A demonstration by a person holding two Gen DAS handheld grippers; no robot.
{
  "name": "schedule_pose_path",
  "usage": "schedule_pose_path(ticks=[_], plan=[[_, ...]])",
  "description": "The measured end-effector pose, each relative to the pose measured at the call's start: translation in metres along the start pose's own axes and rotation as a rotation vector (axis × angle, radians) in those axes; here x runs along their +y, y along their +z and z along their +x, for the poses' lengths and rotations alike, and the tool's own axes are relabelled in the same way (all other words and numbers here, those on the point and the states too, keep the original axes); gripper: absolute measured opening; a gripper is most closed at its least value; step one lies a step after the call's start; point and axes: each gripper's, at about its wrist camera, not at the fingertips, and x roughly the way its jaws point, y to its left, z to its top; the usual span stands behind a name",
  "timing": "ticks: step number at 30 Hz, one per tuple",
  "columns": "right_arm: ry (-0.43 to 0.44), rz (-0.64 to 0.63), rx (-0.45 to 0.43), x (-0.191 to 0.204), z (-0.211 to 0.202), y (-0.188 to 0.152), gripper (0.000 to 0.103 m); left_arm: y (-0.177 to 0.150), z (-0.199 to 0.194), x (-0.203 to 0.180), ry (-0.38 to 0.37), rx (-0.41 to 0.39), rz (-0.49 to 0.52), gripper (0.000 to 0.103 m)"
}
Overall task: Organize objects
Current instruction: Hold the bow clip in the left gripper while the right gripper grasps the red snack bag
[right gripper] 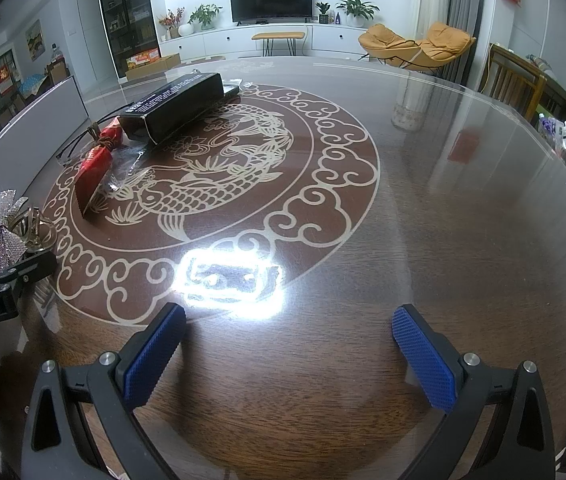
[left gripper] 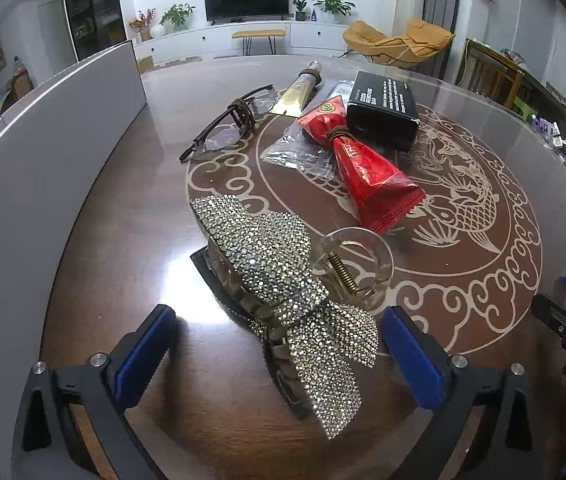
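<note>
One sparkly bow hair clip (left gripper: 283, 296), one pair of glasses (left gripper: 223, 124), two tubes, one red (left gripper: 367, 172), one gold (left gripper: 299, 92), one black box (left gripper: 383, 108), one clear bag (left gripper: 299, 152)

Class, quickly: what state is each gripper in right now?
Left gripper: jaws open, the rhinestone bow hair clip between them, not gripped.
Right gripper: jaws open, holding nothing.

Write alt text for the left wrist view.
An open left hand-held gripper straddles a rhinestone bow hair claw lying on a dark wooden table. Farther back lie glasses, a gold tube, a red packet and a black box.
</note>
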Motion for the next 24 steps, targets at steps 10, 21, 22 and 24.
schedule_pose_path(ticks=[10,21,22,24], plan=[[0.005,0.003,-0.001,0.001,-0.001,0.001,0.103,-0.007,-0.011,0.014,0.015,-0.004,-0.013,0.103],[0.005,0.004,-0.002,0.001,-0.001,0.001,0.103,0.002,0.004,0.031,0.019,0.018,-0.012,0.103],[0.004,0.004,-0.002,0.0,-0.001,0.001,0.103,0.003,0.005,0.032,0.015,0.019,-0.01,0.103],[0.004,0.004,-0.001,0.001,-0.001,0.001,0.103,0.002,0.005,0.032,0.013,0.017,-0.006,0.103]])
